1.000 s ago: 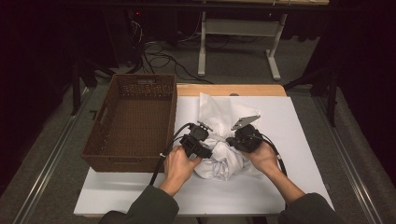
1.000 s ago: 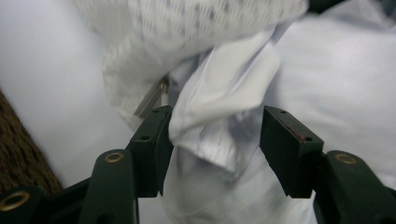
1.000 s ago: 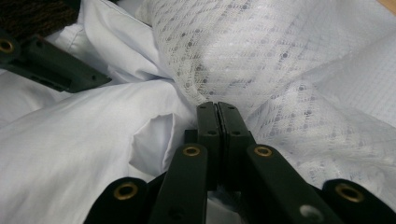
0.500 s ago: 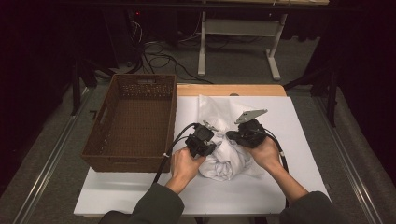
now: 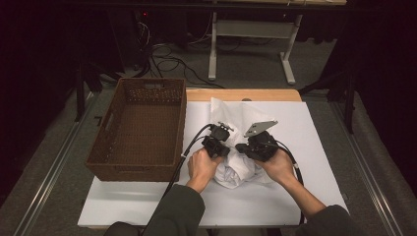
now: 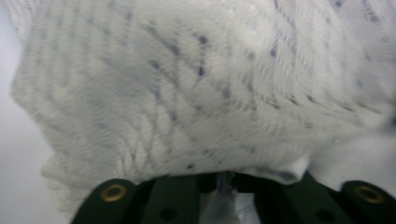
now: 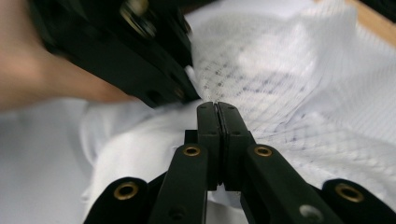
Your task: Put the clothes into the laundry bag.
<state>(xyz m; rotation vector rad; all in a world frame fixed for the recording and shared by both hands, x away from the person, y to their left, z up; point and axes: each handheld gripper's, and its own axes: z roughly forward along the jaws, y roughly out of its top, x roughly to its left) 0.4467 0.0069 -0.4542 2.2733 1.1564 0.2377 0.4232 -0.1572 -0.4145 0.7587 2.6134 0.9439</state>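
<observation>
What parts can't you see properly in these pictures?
- Left gripper jaw tips: left gripper view, covered by the blurred cloth.
- Cloth under both hands: high view, hidden by the right gripper and hands.
- Basket near inside wall: high view, hidden by its rim.

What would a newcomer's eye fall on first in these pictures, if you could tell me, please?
First, the crumpled white garment in the middle of the white table, with the left gripper and right gripper working on it side by side. The right gripper's jaws are pressed shut on its fabric, and the left's have just been reopening a little against it. Next, the empty brown wicker basket at the table's left.
</observation>
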